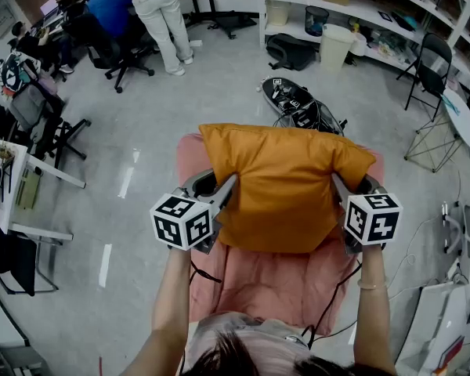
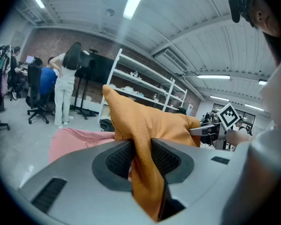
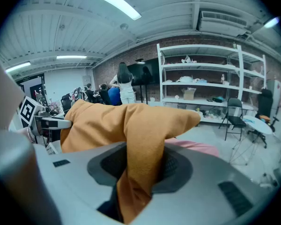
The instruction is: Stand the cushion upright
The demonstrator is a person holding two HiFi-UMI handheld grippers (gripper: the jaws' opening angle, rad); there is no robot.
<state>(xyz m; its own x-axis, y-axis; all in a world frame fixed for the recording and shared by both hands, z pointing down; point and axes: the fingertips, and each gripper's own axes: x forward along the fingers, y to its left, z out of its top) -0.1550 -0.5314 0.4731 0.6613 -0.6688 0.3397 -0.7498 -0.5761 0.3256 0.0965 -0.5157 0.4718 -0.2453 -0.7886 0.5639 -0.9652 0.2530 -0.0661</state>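
An orange cushion [image 1: 282, 185] is held up over a pink upholstered seat [image 1: 258, 280], its far edge raised. My left gripper [image 1: 223, 198] is shut on the cushion's left edge; in the left gripper view the orange fabric [image 2: 145, 144] is pinched between the two black pads [image 2: 119, 159]. My right gripper [image 1: 341, 194] is shut on the cushion's right edge, where the fabric [image 3: 143, 153] bunches between its pads [image 3: 174, 165]. Each gripper's marker cube faces the head camera.
The pink seat [image 2: 75, 142] stands on a grey floor. Beyond it lie a dark bag with cables [image 1: 294, 104] and white shelving [image 1: 352, 14]. Two people stand and sit by office chairs [image 1: 121, 45] at the back left. A folding chair [image 1: 427, 69] stands right.
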